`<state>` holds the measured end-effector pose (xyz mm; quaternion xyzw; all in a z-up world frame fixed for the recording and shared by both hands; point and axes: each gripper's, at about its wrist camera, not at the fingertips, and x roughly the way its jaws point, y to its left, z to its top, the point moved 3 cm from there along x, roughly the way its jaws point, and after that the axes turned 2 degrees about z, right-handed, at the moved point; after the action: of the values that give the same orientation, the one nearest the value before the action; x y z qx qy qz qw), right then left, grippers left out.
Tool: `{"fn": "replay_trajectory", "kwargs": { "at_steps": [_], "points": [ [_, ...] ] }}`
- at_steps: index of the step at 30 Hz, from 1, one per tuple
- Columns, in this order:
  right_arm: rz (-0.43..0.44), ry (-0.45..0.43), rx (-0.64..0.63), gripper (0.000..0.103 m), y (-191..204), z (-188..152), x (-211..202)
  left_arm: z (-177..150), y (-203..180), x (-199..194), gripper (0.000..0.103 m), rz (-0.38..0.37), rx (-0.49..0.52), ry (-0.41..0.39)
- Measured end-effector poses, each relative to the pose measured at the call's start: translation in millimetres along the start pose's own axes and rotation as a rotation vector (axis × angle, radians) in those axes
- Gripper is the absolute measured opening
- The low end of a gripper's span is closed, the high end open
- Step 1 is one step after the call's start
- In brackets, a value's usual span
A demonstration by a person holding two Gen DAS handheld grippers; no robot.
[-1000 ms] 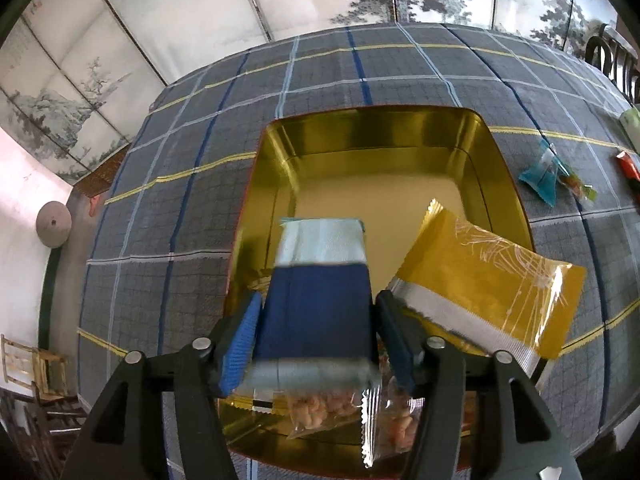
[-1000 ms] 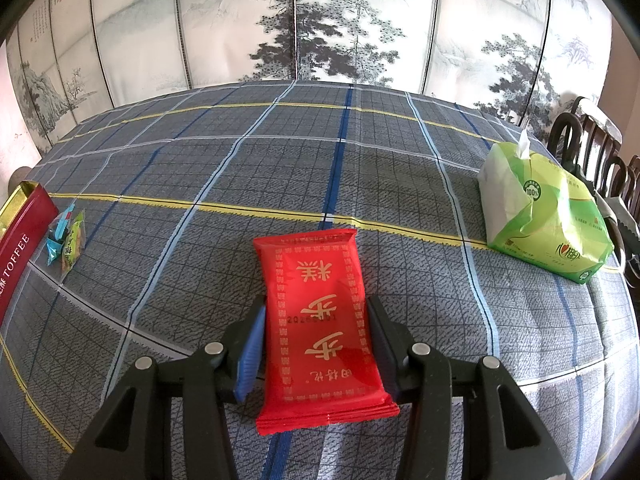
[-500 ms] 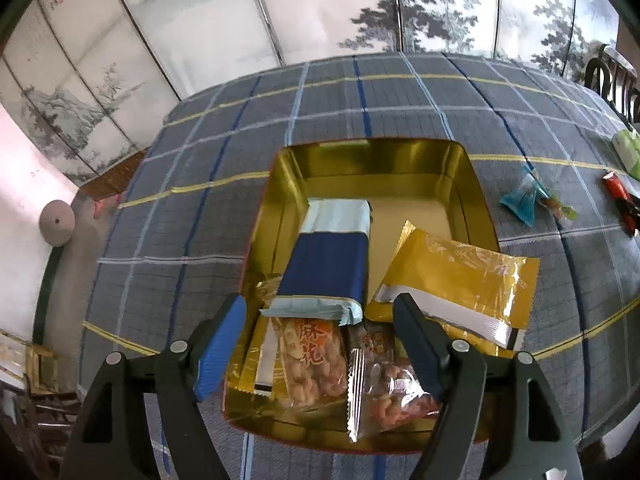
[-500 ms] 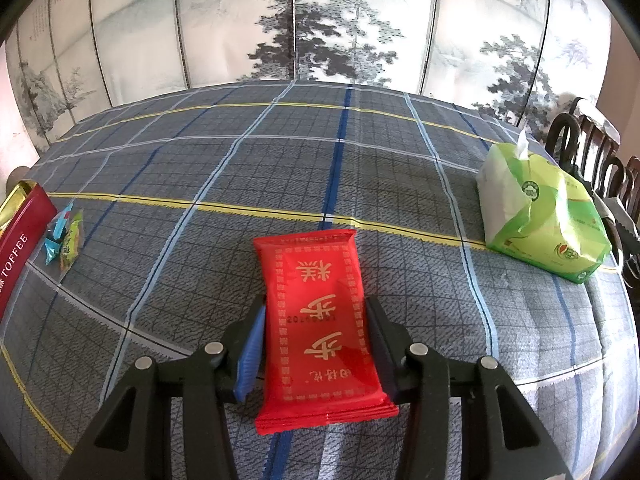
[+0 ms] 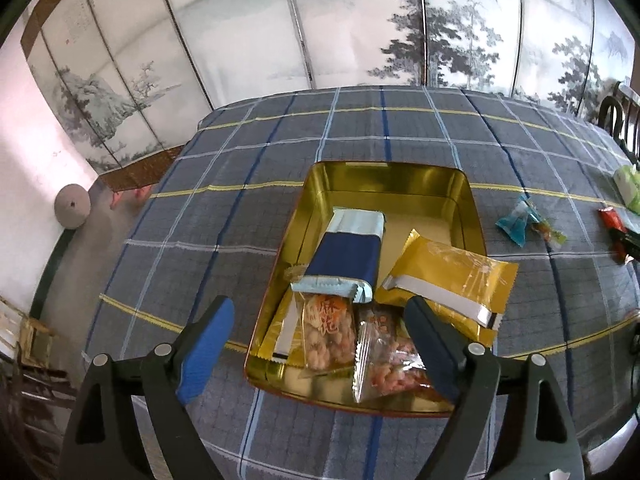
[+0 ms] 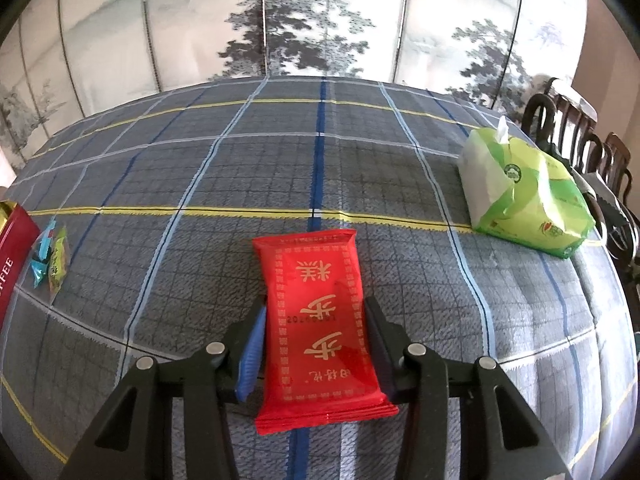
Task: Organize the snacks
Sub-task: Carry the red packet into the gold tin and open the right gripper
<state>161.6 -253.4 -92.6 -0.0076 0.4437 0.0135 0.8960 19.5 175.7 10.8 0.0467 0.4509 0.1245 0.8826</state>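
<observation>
A gold tin (image 5: 436, 174) sits on the checked tablecloth. In it lie a blue and pale packet (image 5: 346, 256), a yellow packet (image 5: 450, 276) hanging over its right rim, and clear bags of snacks (image 5: 328, 330) at the near end. My left gripper (image 5: 316, 340) is open and empty, held above the tin's near edge. My right gripper (image 6: 314, 330) is shut on a red packet (image 6: 320, 320) with gold characters, low over the cloth. The tin's red side (image 6: 10, 248) shows at the right wrist view's left edge.
Small blue and green wrapped candies (image 5: 524, 226) lie on the cloth right of the tin; they also show in the right wrist view (image 6: 50, 256). A green tissue pack (image 6: 520, 196) sits at the far right. Chairs (image 6: 580, 148) stand beyond the table's right edge. A painted screen stands behind.
My left gripper let go of the blue packet, which now lies in the tin, then opened wide and drew back and up. My right gripper has kept hold of the red packet, barely moving.
</observation>
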Motion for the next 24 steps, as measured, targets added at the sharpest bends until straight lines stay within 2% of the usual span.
{"fn": "replay_trajectory", "kwargs": {
  "at_steps": [9,13,17,24],
  "points": [
    [-0.05,0.03,0.052,0.046,7.5,-0.3,-4.7,-8.8,9.7,-8.9,0.088,0.026,-0.048,-0.026],
    [-0.037,0.018,0.058,0.046,19.8,-2.4,-18.9,-14.1,13.2,-7.4,0.088,0.008,-0.065,-0.014],
    [0.016,-0.004,0.041,0.046,44.2,0.3,-37.6,-17.8,21.5,-9.4,0.088,-0.003,-0.094,-0.016],
    [0.143,-0.034,-0.069,0.046,118.5,8.4,-61.7,-19.6,35.3,-16.6,0.088,0.005,-0.129,-0.023]
  ]
}}
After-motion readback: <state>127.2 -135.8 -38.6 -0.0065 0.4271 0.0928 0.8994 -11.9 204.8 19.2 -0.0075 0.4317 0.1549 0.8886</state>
